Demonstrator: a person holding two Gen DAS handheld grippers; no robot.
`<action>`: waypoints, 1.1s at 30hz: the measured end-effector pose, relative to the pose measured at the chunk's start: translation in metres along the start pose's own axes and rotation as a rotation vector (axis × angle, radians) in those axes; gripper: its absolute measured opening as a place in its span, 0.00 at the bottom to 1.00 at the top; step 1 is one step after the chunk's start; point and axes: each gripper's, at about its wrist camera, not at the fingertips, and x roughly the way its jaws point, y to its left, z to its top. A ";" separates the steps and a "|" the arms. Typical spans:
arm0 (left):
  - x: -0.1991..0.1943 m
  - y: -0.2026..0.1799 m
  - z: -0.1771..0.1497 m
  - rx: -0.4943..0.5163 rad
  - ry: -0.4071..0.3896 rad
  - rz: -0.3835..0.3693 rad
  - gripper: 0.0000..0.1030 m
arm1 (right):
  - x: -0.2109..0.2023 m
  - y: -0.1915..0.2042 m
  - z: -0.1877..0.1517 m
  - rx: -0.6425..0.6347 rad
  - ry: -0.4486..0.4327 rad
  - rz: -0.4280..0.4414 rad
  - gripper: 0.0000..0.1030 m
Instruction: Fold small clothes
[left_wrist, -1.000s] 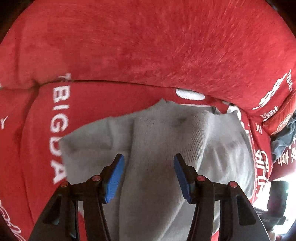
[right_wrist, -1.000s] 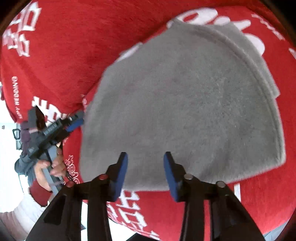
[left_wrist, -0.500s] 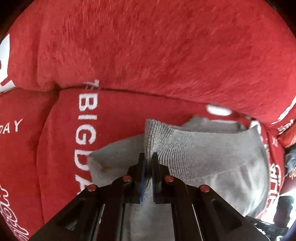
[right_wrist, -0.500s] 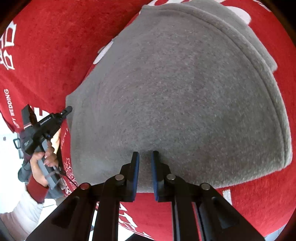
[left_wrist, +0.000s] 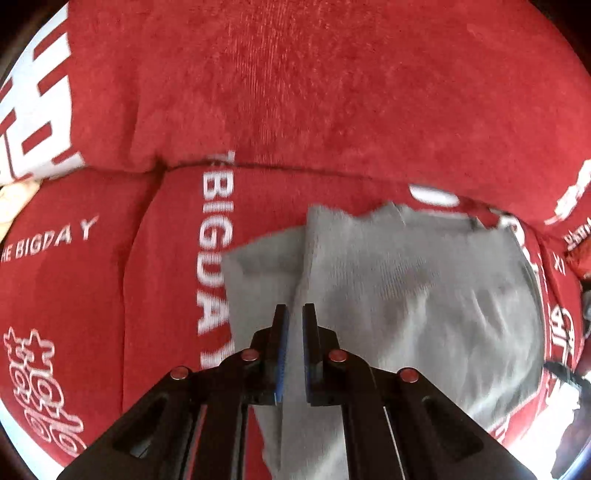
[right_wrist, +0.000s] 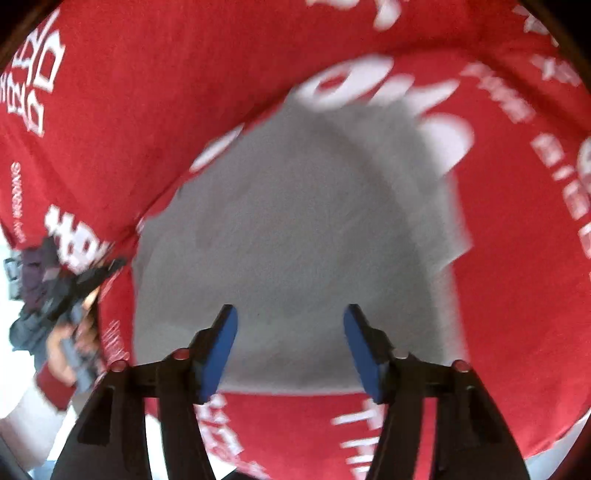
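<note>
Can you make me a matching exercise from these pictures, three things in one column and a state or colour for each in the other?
Things:
1. left claw
2. right claw
3. cover

States or colours:
A. red with white lettering
B. jaws apart and opening, nothing pinched
C. shut on the grey garment

Pairs: 1-C, 2-B, 3-A
</note>
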 end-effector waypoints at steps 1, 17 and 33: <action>-0.002 -0.001 -0.008 0.001 0.008 -0.006 0.07 | -0.002 -0.010 0.004 0.025 -0.003 -0.044 0.62; -0.015 0.002 -0.089 -0.063 0.114 -0.020 0.07 | 0.019 -0.052 -0.004 -0.054 0.146 -0.167 0.09; -0.025 0.003 -0.121 -0.121 0.145 -0.038 0.07 | -0.021 -0.034 -0.065 0.155 0.117 0.058 0.55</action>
